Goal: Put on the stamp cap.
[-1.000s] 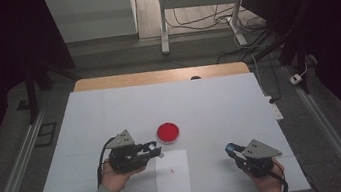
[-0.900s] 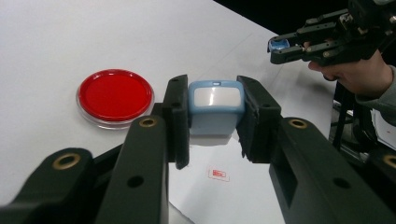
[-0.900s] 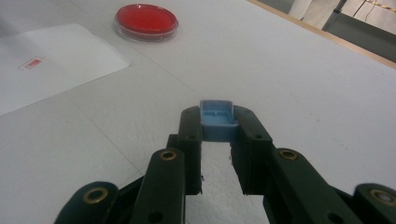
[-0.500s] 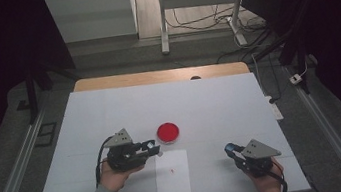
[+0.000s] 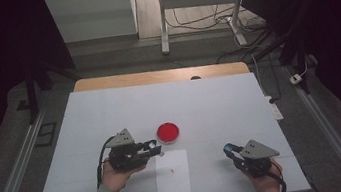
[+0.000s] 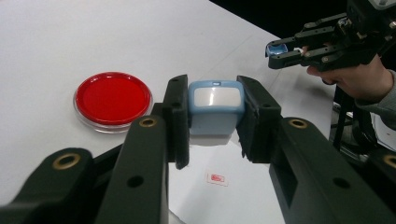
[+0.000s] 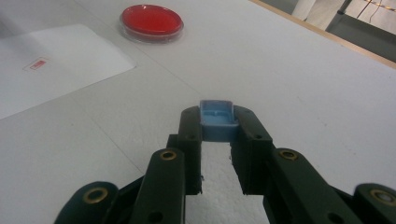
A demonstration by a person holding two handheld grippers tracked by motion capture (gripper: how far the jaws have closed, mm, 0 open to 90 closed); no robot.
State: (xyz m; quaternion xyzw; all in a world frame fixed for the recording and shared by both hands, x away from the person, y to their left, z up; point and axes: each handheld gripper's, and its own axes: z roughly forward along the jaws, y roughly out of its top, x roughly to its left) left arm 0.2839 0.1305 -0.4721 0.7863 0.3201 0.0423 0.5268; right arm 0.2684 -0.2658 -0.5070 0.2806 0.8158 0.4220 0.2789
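Observation:
My left gripper [image 5: 156, 150] hovers over the top left corner of a white sheet of paper [image 5: 173, 179] and is shut on a pale blue stamp [image 6: 215, 105] with a white face. A small red stamp mark [image 6: 215, 178] lies on the paper below it. A round red ink pad in a clear dish [image 5: 168, 132] sits just beyond the paper. My right gripper [image 5: 227, 148] is off to the right of the paper, low over the table, and is shut on a small blue cap [image 7: 217, 119]. The left gripper view also shows that cap [image 6: 276, 48] in the right gripper.
The white table top [image 5: 210, 105] has a wooden strip along its far edge [image 5: 160, 75]. A power strip [image 5: 272, 107] lies off the right edge. Metal rails run along both sides. A desk frame with cables stands behind the table.

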